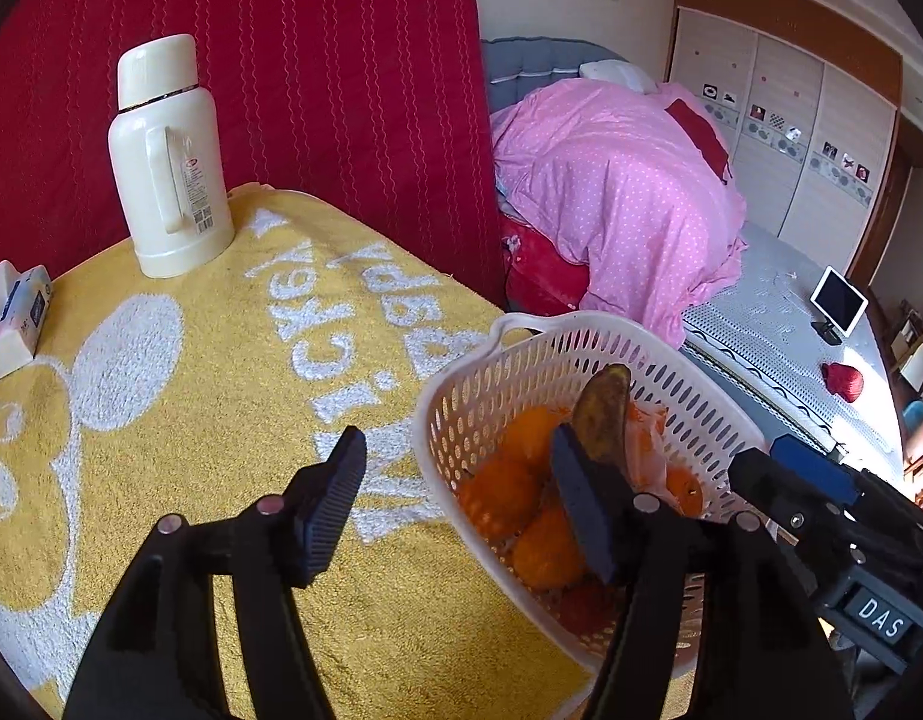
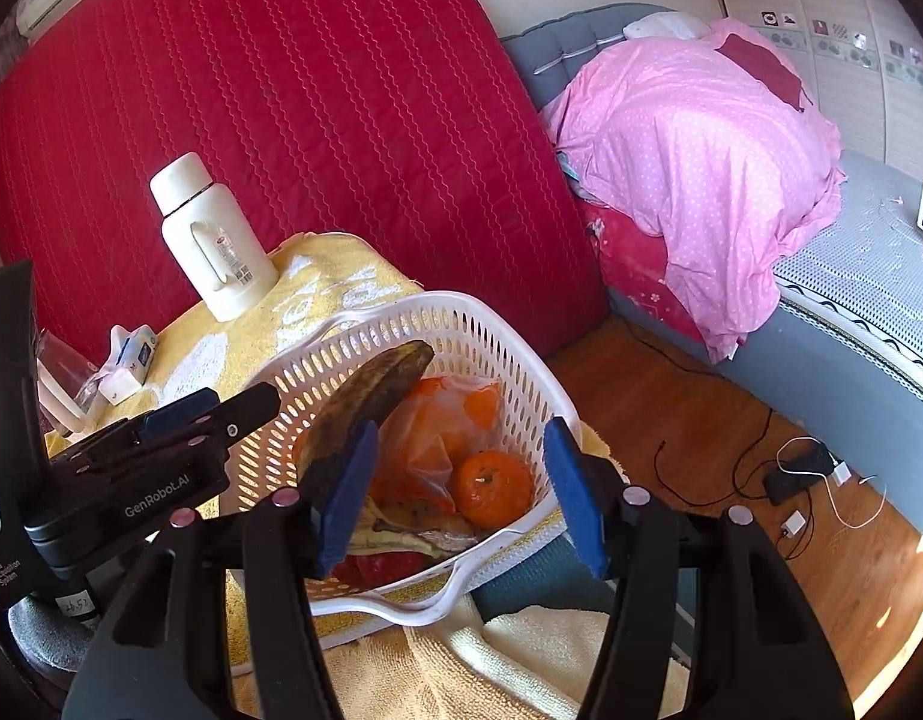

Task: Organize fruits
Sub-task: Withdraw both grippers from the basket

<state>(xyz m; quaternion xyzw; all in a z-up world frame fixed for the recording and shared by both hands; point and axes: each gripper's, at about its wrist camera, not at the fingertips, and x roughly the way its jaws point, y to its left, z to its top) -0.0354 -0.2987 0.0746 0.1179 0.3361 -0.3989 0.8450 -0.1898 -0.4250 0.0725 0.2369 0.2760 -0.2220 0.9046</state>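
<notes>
Your right gripper (image 2: 458,495) is wide open and holds nothing. Your left gripper (image 1: 455,501) is wide open and empty too. Just ahead, in the white plastic basket (image 2: 509,354), leans a dark, overripe banana (image 2: 371,396). It looks soft and mushy, so pinch its middle gently. The round oranges (image 2: 491,486) below look firm but may roll.

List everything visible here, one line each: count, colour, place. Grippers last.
basket: one, white, at the table's near right edge
oranges: several, orange, in the basket
banana: one, brown-black, sticking up from the basket
plastic bag: one, clear, in the basket
towel: one, yellow and white, covering the table
thermos: one, cream, on the towel's far side
tissue pack: one, white, far left
left hand-held gripper: open, over the basket rim
right hand-held gripper: open, over the basket
</notes>
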